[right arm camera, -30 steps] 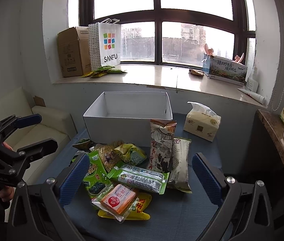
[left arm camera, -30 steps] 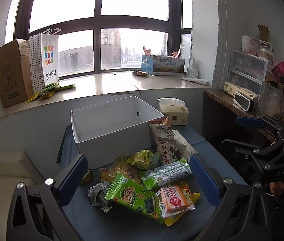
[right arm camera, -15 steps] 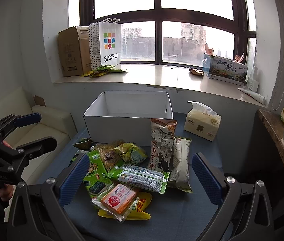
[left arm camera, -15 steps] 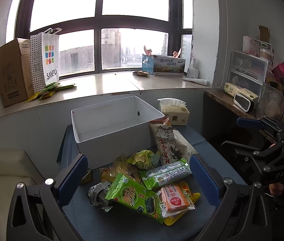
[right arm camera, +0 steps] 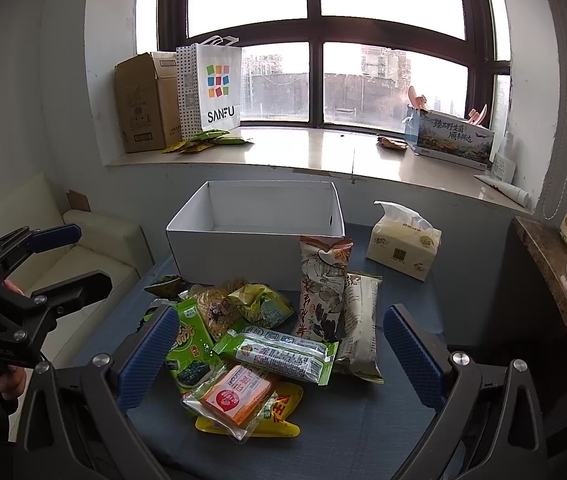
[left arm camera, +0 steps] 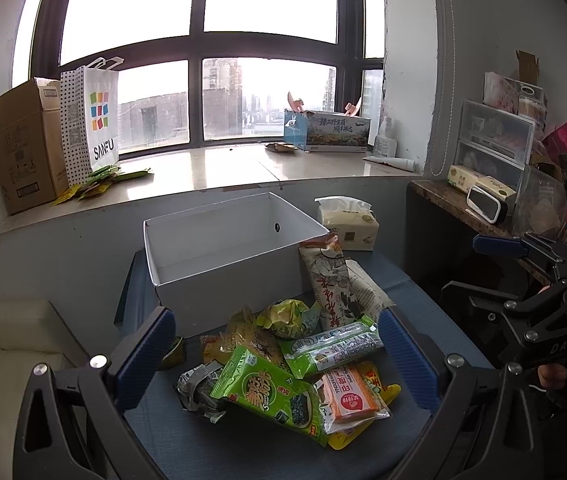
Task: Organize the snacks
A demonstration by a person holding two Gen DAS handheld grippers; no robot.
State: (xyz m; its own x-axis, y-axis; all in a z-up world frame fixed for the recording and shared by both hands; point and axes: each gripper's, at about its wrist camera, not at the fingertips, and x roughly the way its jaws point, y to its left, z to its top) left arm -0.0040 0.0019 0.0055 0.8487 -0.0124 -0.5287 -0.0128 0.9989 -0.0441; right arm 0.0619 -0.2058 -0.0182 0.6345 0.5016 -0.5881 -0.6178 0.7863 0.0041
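We see the snack pile (right arm camera: 259,332) heaped on the blue bench (right arm camera: 343,420), just in front of the white box (right arm camera: 257,236), which holds nothing. Our left tongs (left arm camera: 275,354) and right tongs (right arm camera: 279,356) both hover above the packets, spread wide and gripping nothing. A tissue pack (right arm camera: 403,246) sits right of the box

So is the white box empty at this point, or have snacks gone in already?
Empty as far as visible: the white box shows bare inner walls and floor, though its near wall hides some floor. The snack pile lies in front of it.
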